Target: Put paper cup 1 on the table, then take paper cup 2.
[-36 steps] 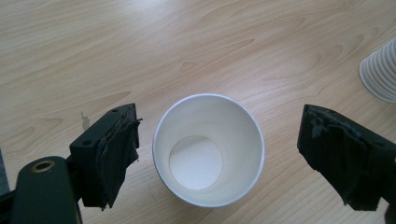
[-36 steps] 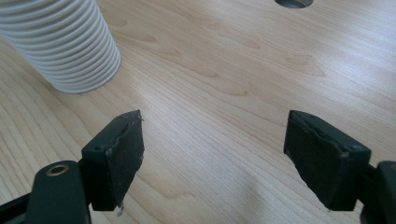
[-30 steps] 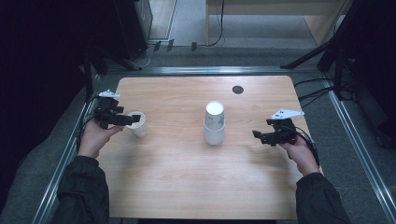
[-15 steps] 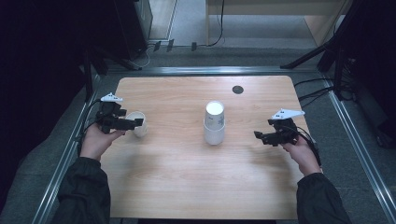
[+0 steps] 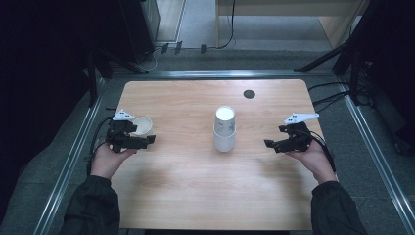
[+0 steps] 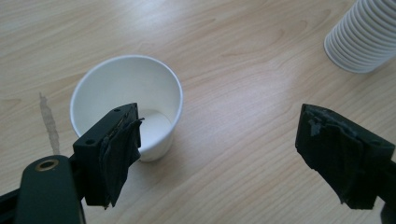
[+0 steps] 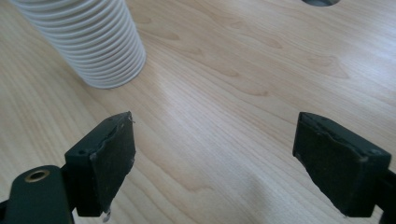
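A single white paper cup (image 5: 142,126) (image 6: 126,100) stands upright and empty near the table's left edge. My left gripper (image 5: 148,140) (image 6: 224,128) is open just on the near side of it. In the left gripper view the cup sits beyond the left-hand jaw, and only bare wood lies between the jaws. A tall stack of white paper cups (image 5: 225,129) (image 6: 362,39) (image 7: 88,39) stands upside down at the table's middle. My right gripper (image 5: 268,143) (image 7: 215,135) is open to the right of the stack, pointing toward it, with nothing in it.
The wooden table (image 5: 195,186) has a round dark cable hole (image 5: 249,94) (image 7: 322,2) at the back right. A metal frame rail (image 5: 73,152) runs along each side of the table. Cables lie on the floor to the right.
My left gripper has drawn back from the single cup toward the person; the cup stays where it was. The right gripper has hardly moved.
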{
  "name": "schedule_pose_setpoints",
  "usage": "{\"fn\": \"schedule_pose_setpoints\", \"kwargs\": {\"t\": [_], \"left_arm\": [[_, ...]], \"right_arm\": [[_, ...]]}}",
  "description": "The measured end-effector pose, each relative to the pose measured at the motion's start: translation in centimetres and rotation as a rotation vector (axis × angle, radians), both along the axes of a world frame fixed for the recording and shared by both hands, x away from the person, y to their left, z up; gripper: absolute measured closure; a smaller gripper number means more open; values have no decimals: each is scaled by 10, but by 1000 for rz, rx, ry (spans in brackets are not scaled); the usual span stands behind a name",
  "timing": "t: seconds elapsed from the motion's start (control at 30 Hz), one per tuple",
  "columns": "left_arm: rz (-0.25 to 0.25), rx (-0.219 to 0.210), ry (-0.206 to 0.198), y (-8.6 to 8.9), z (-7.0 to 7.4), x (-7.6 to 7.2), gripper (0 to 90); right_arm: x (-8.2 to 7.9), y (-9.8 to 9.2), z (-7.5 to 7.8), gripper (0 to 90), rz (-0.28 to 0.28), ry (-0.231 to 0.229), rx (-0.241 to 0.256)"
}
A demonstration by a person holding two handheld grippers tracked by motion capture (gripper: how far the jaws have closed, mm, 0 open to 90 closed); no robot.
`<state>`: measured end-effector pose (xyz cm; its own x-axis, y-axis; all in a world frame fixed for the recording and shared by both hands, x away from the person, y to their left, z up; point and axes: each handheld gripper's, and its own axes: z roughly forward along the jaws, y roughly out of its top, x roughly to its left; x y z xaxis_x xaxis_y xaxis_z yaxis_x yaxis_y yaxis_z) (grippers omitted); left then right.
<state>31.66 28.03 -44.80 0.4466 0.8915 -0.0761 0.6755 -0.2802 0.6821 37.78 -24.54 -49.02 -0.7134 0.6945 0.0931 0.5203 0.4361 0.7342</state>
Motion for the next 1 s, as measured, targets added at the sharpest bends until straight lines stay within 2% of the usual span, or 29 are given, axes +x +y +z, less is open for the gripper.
{"fn": "schedule_pose_setpoints", "kwargs": {"t": [0.13, 0.23, 0.33, 0.47, 0.57, 0.67, 0.77, 1.0], "left_arm": [[0, -9, 6, 1, -1, -8, 144], [2, -40, 5, 1, -2, -14, 144], [-8, -25, 2, 0, -4, -20, 144], [-14, -26, 7, -1, -6, -25, 144], [-15, -33, 12, -1, -9, -26, 144], [-17, -28, 16, -2, -10, -25, 144], [-14, -34, 4, -2, -9, -26, 144], [-33, -39, 10, -6, -12, -27, 144]], "right_arm": [[0, -1, 4, 134, -11, -12, 15], [0, -1, 6, 135, -16, -10, 22], [-1, 0, 8, 140, -12, -1, 28], [-1, 1, 14, 160, -7, -7, 15], [2, 1, 20, 191, 5, 5, 28], [9, 1, 28, 191, 36, 23, 49], [15, 3, 40, 193, 69, 19, 50], [26, 19, 63, 207, 196, 13, 10]]}}
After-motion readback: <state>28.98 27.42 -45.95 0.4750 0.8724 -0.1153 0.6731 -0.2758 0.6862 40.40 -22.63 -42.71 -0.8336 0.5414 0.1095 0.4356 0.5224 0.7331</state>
